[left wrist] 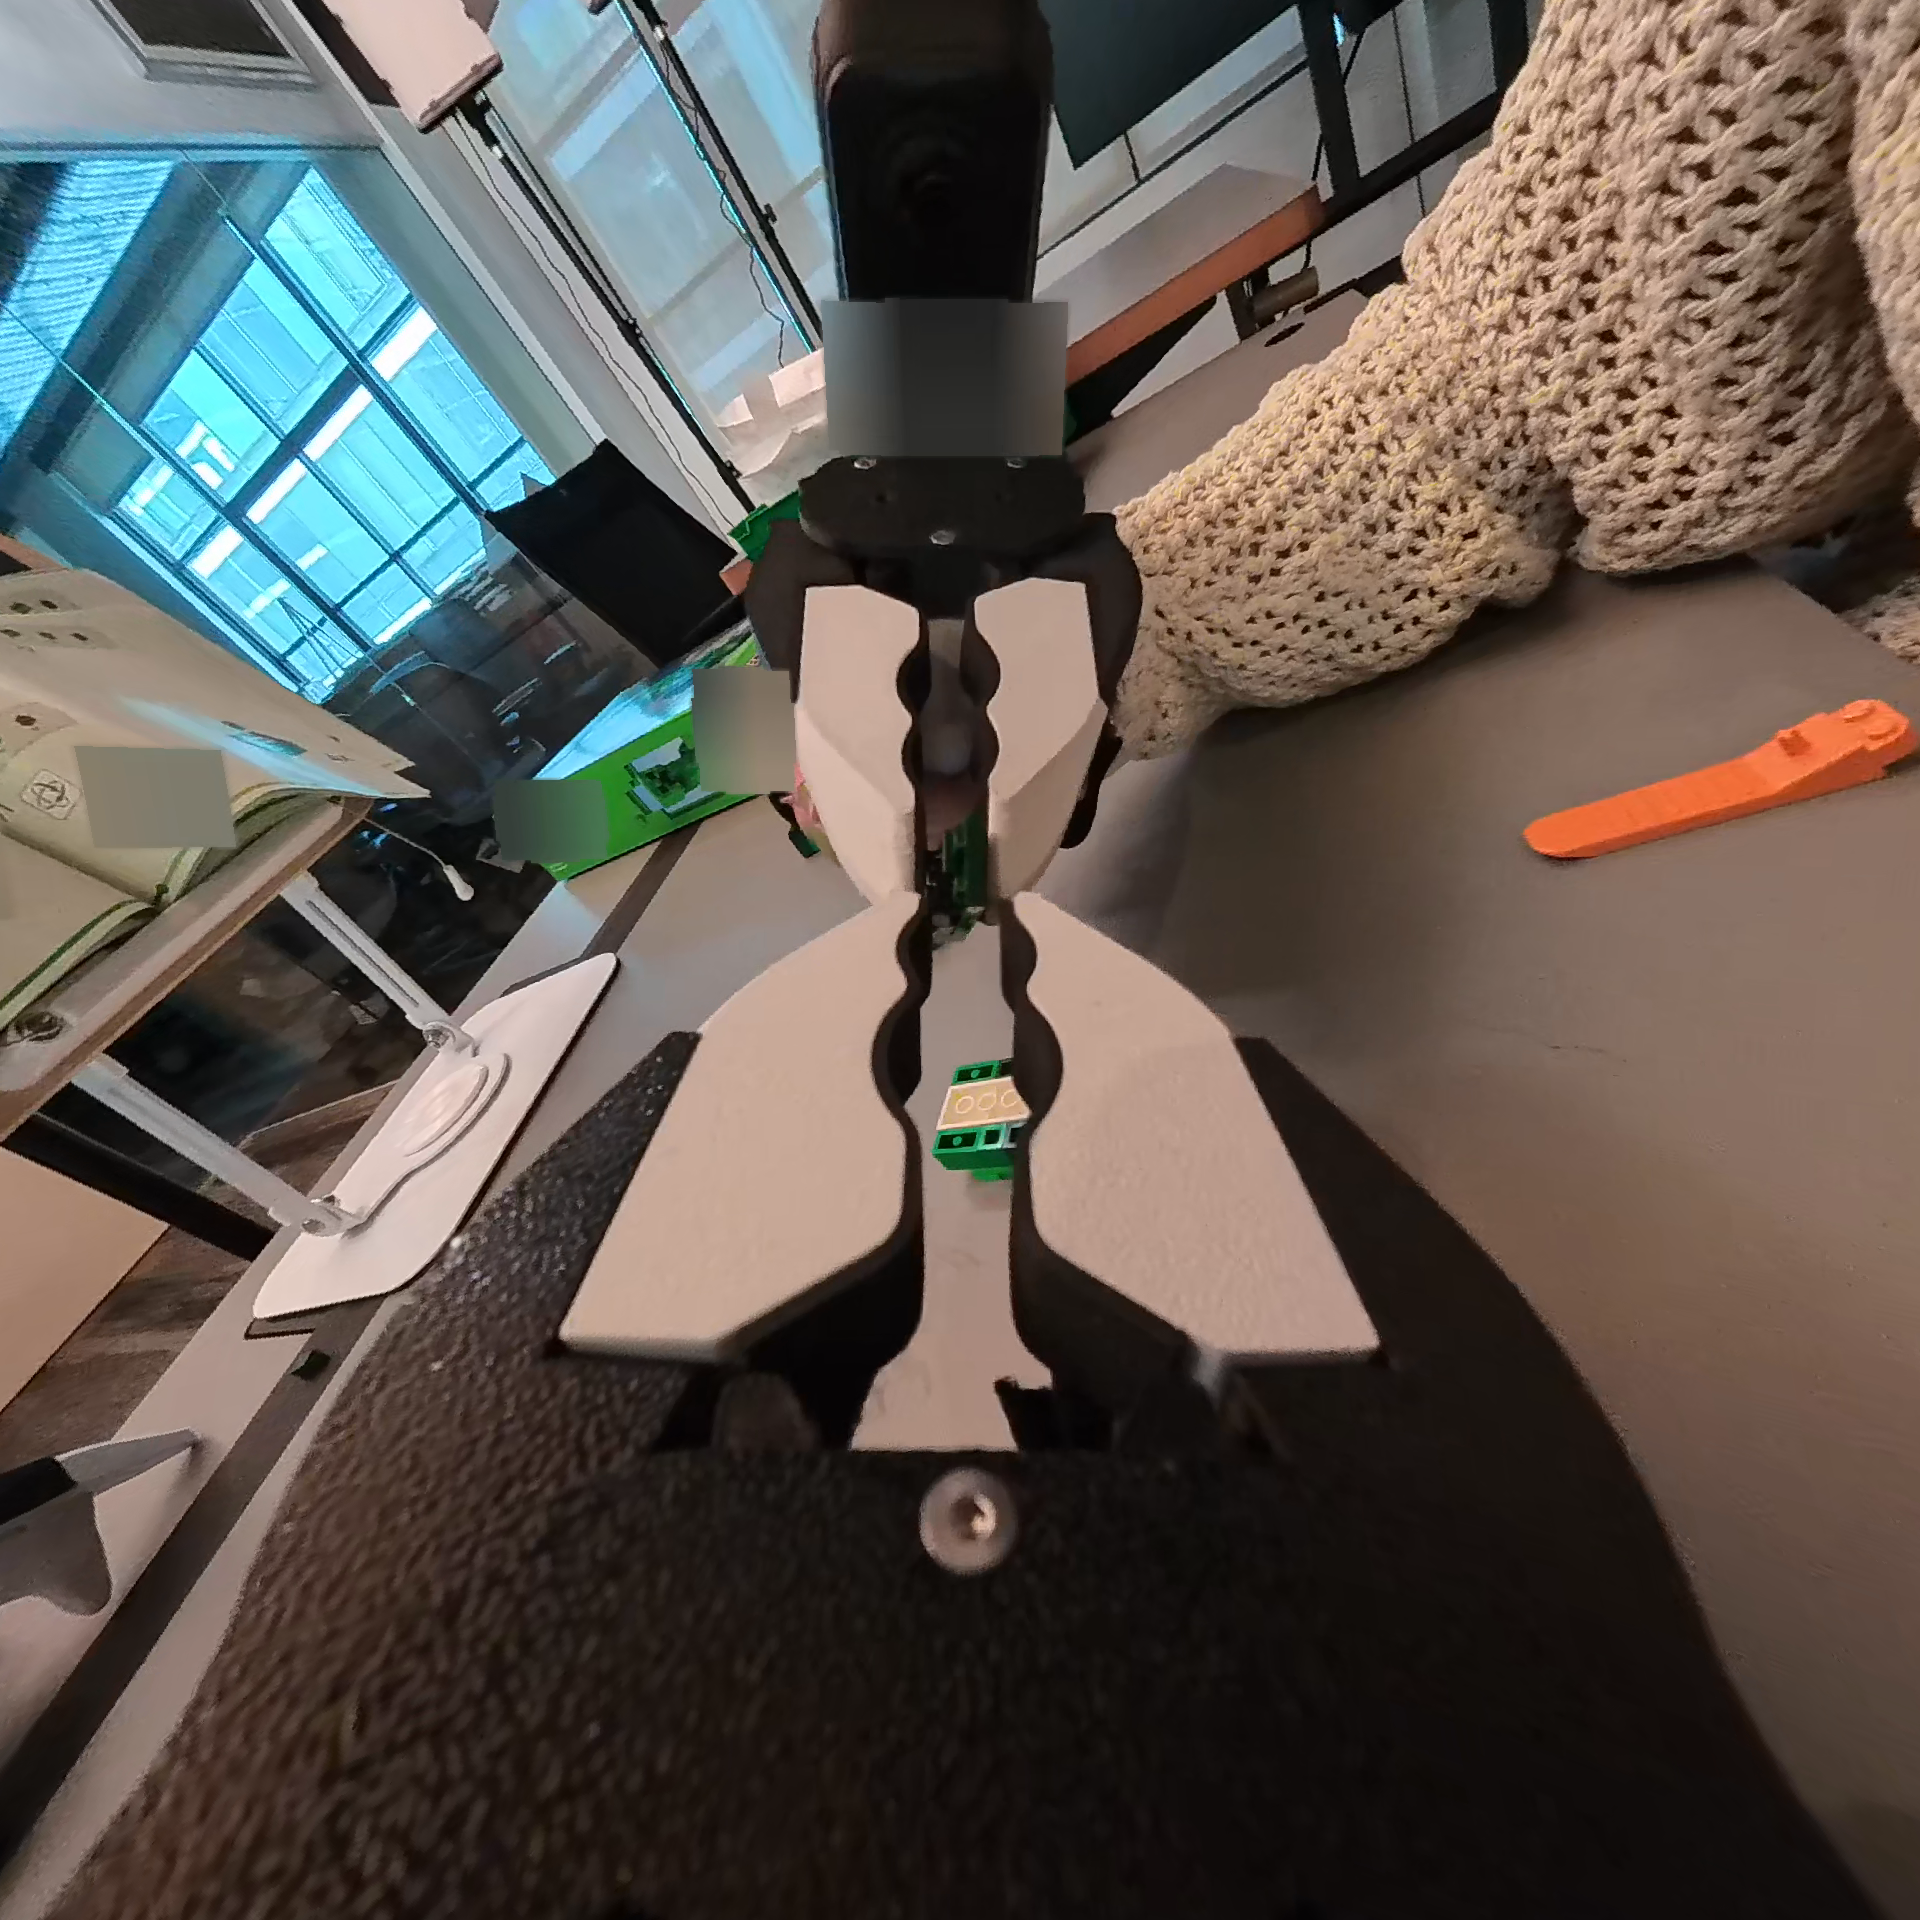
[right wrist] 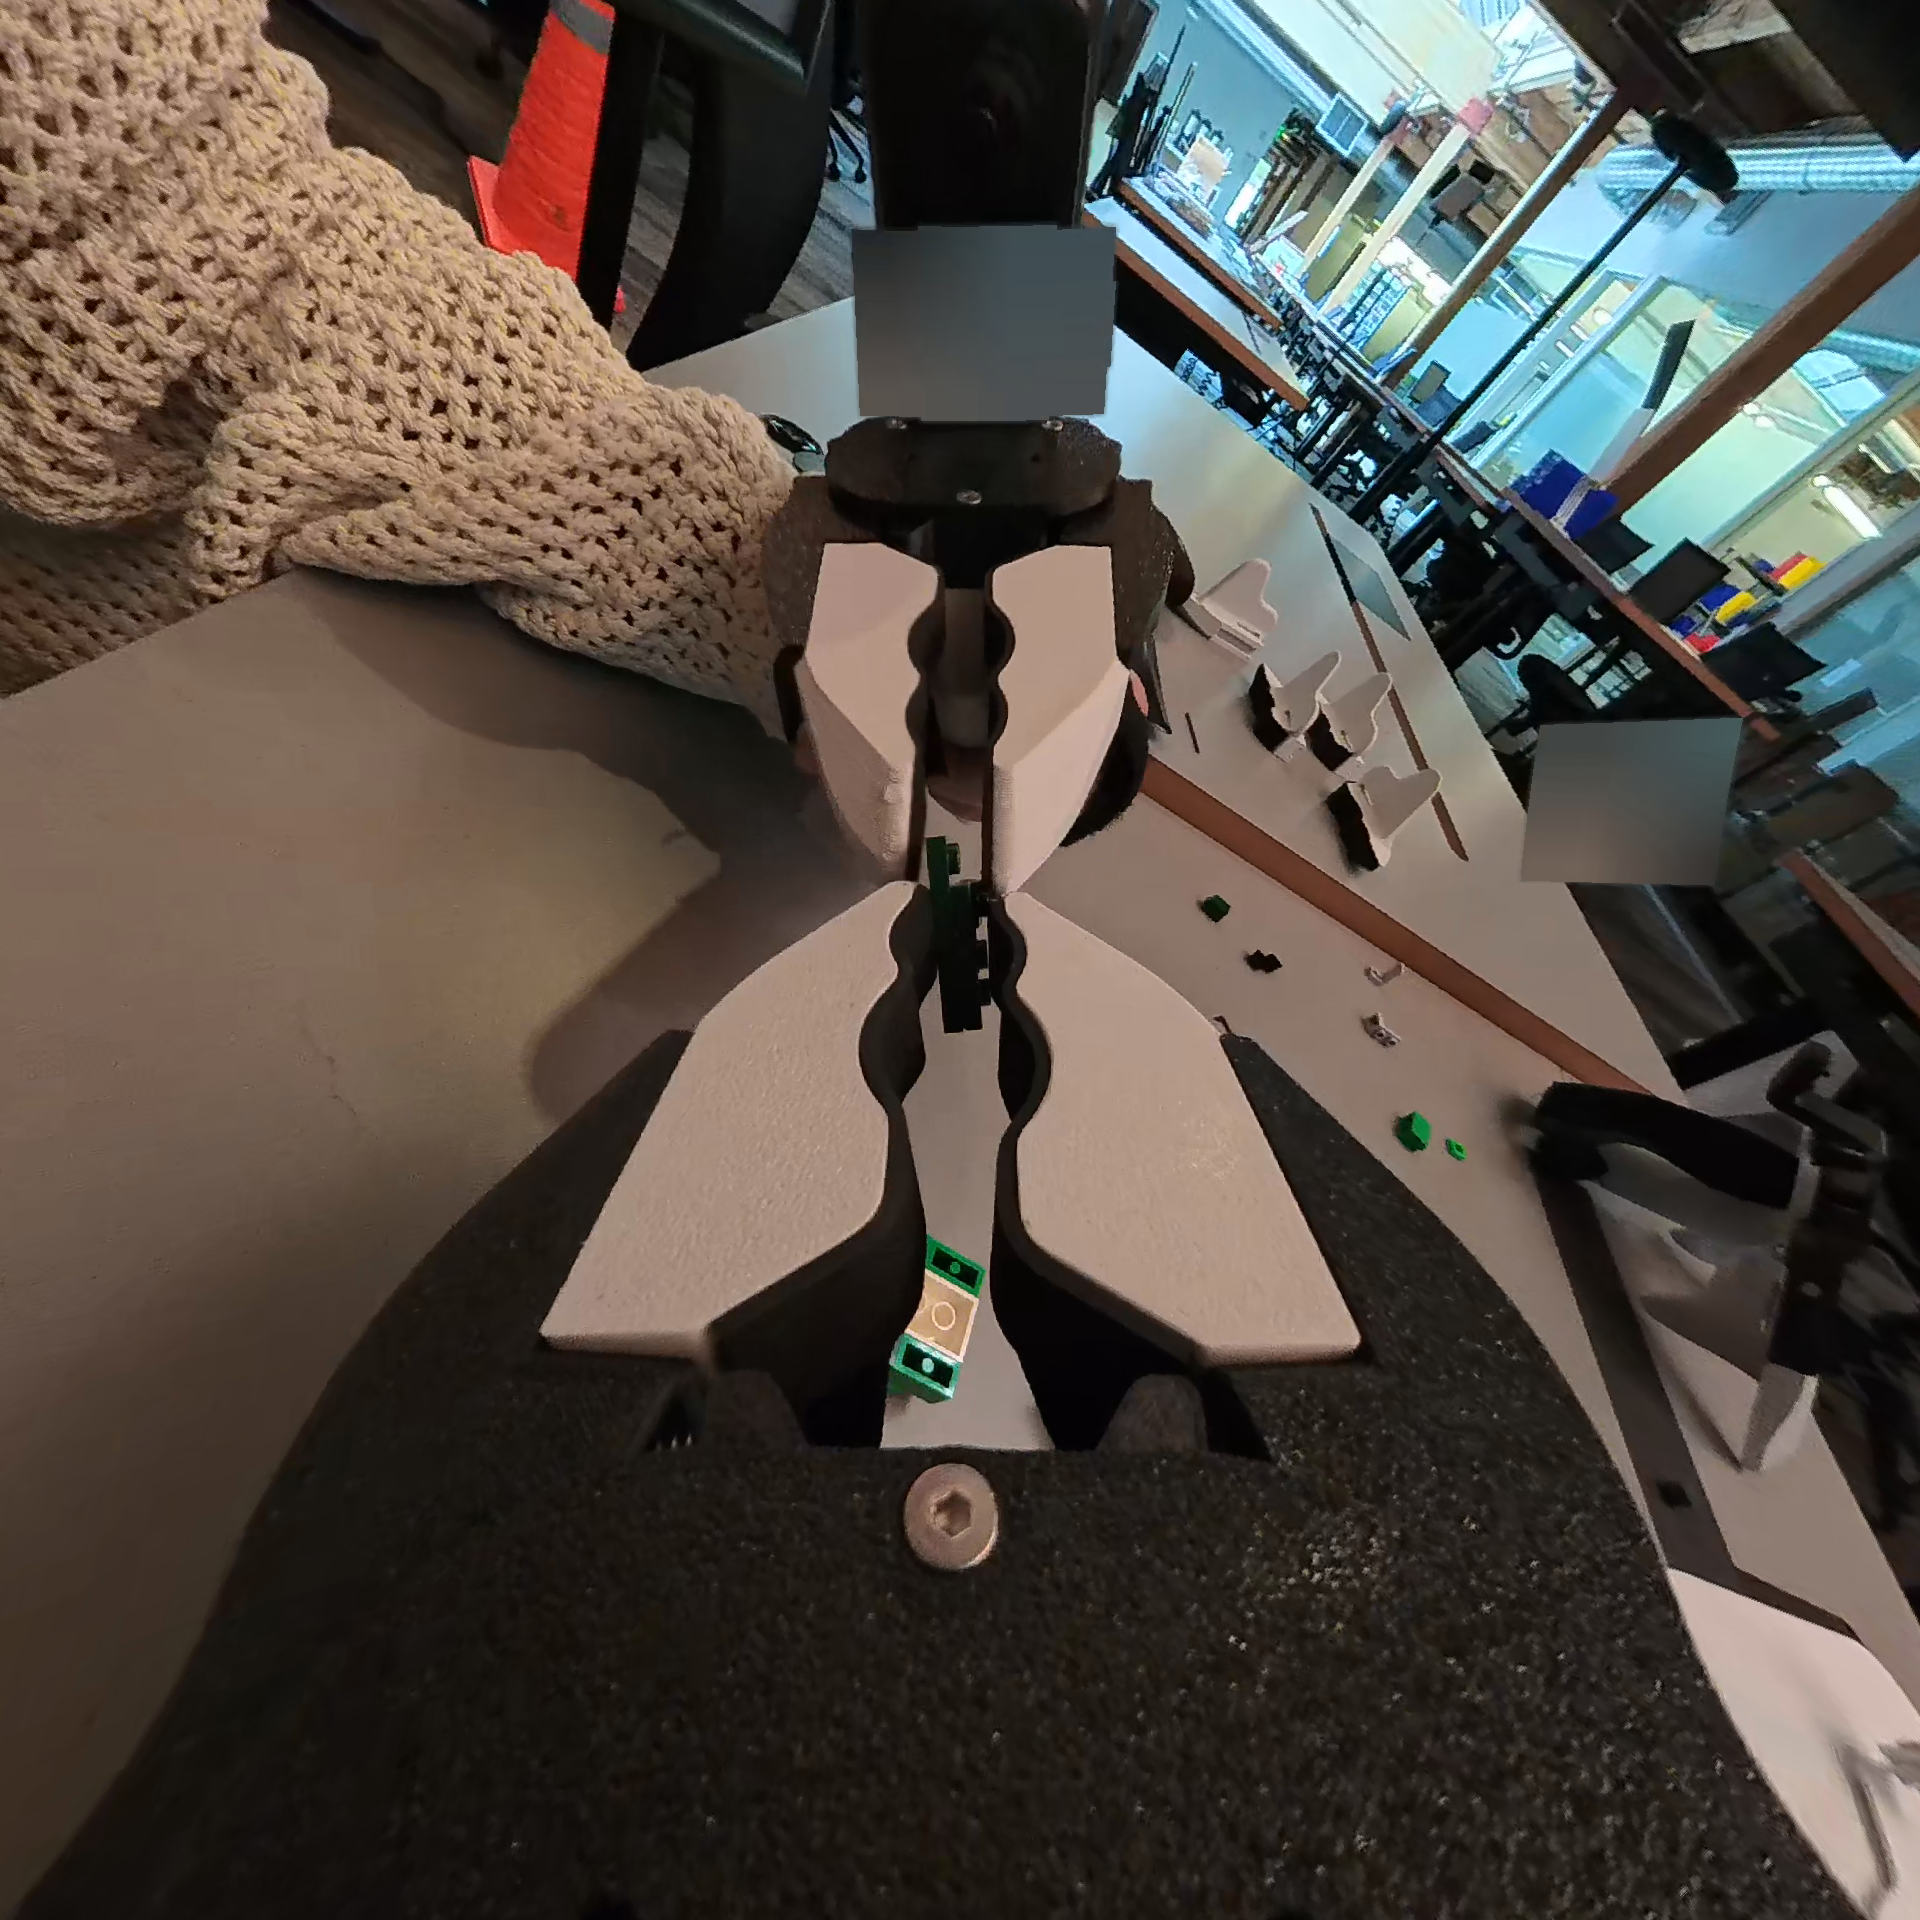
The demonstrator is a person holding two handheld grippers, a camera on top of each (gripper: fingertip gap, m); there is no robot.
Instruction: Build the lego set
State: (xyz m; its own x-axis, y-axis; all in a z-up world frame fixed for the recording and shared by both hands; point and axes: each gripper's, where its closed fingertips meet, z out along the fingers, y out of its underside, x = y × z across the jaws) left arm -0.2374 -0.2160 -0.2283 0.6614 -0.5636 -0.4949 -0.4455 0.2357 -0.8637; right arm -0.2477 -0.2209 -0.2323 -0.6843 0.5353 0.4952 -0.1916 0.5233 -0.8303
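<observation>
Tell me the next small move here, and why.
Probably lower both tools together a little. The left tool and right tool meet tip to tip around a green Lego assembly, held above the table, and a green-and-tan brick stack lies right beneath it. Whether either grip is firm cannot be told, so go slowly.

Cream open-knit sleeves point(left wrist: 1507, 416); each gripper point(left wrist: 961, 914) has white wavy-edged fingers point(left wrist: 769, 1153) on black textured bases.

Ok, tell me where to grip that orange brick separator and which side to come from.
Grip the orange brick separator across its thick studded end, jaws coming down from above. It lies flat on the table, and its other end tapers thin, likely too slim to hold.
</observation>
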